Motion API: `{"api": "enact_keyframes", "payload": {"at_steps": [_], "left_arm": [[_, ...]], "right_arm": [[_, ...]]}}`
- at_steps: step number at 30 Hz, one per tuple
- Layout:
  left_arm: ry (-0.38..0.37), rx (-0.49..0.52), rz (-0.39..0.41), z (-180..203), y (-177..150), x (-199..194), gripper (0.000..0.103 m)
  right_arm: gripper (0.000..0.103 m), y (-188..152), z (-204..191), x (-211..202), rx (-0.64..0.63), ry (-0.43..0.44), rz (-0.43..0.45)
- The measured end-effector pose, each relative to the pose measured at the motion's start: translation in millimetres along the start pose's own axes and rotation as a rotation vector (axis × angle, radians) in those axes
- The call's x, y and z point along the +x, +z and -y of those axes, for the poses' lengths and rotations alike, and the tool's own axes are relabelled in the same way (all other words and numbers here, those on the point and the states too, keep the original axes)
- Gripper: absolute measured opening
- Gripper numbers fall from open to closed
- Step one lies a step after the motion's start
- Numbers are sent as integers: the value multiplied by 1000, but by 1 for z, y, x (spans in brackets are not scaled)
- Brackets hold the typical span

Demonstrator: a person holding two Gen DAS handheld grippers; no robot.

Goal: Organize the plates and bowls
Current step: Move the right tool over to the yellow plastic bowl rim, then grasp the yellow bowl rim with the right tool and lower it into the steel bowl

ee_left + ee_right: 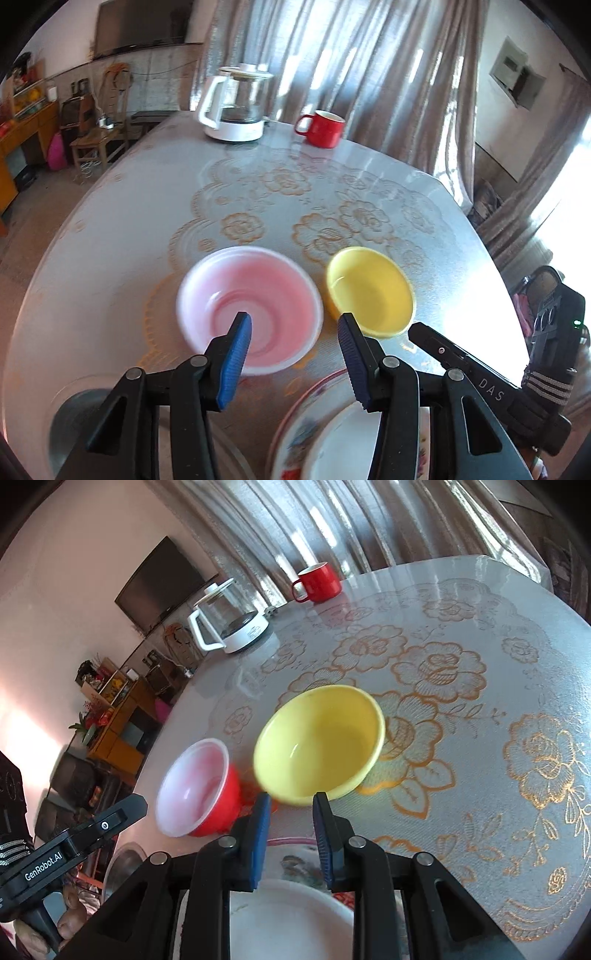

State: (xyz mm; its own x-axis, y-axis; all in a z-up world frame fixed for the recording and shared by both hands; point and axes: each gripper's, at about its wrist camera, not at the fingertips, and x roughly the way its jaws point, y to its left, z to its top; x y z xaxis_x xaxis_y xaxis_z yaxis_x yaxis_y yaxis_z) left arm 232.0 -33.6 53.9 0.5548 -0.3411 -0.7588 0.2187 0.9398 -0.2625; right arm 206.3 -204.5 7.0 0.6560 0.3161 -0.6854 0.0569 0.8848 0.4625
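Observation:
A red bowl (249, 310) with a pale pink inside stands on the table beside a yellow bowl (369, 291). My left gripper (294, 316) is open above them. Its left fingertip hangs over the red bowl's inside and its right one over the gap between the bowls, so the bowl's right wall lies between the jaws untouched. In the right wrist view, my right gripper (291, 801) stands narrowly open. The yellow bowl (321, 738) has its near rim just beyond the tips, and the red bowl (199, 790) is to the left. A white plate (288, 915) lies on a flowered plate (295, 860) under the fingers.
A glass kettle (236, 107) and a red mug (325, 127) stand at the table's far edge by the curtains. A metal dish (74, 417) sits near left, and the stacked plates (306, 424) near centre. The flowered tablecloth (480, 738) stretches to the right.

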Motion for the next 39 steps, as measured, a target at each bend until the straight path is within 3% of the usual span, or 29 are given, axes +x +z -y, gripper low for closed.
{"api": "enact_keyframes", "payload": {"at_steps": [10, 19, 25, 27, 33, 39], "left_arm": [[-23, 37, -92, 39, 32, 62, 49], [-23, 55, -167, 54, 41, 107, 50], [-104, 110, -168, 73, 37, 109, 49], [-99, 132, -161, 79, 34, 108, 49], [-91, 74, -125, 65, 49, 100, 52], [-61, 92, -175, 56, 52, 110, 53]], "right_arm": [[24, 22, 46, 16, 96, -42, -21], [22, 28, 50, 31, 82, -20, -51], [12, 29, 47, 33, 47, -10, -50], [11, 28, 45, 32, 37, -12, -48], [11, 29, 57, 29, 71, -16, -50], [14, 30, 57, 29, 61, 2, -66]]}}
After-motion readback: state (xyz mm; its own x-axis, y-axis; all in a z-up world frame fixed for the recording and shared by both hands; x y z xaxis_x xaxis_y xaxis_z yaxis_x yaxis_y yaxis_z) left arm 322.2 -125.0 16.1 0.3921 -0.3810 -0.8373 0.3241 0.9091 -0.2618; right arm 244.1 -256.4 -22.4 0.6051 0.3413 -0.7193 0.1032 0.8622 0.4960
